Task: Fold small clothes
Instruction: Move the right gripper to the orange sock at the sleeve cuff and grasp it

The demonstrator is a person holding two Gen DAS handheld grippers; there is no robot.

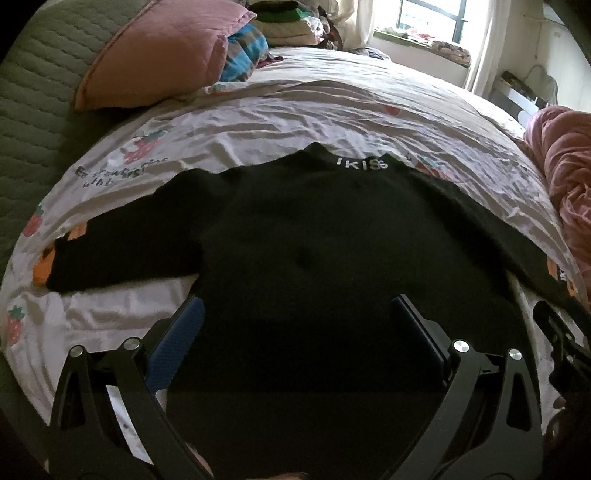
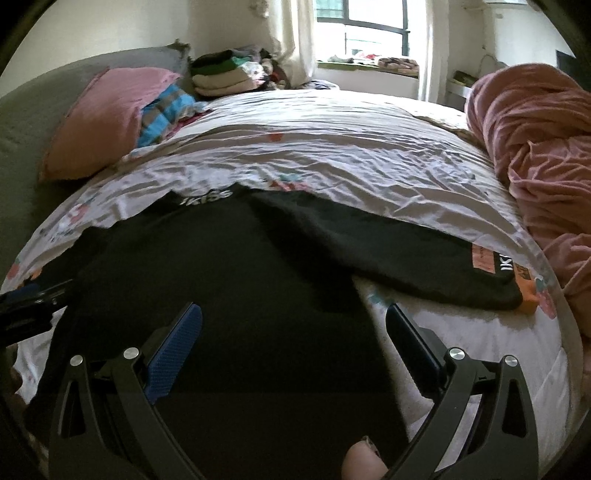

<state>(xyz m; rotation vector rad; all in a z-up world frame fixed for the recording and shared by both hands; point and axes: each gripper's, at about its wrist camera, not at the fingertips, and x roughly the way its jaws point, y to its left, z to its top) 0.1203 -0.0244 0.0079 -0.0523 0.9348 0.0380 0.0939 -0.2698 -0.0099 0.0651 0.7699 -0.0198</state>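
Black sweater (image 1: pixel 314 240) lies flat on the bed sheet (image 1: pixel 258 122), collar away from me, sleeves out sideways — my left gripper (image 1: pixel 295 332) and right gripper (image 2: pixel 293 336), both spread, empty, over its hem.

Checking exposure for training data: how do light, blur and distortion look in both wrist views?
Left wrist: window blown out, black top crushed to near featureless, bedsheet bows from fisheye. Right wrist: window again overexposed, the black top loses detail, its collar lettering stays legible, the pink blanket stretches at the edge.
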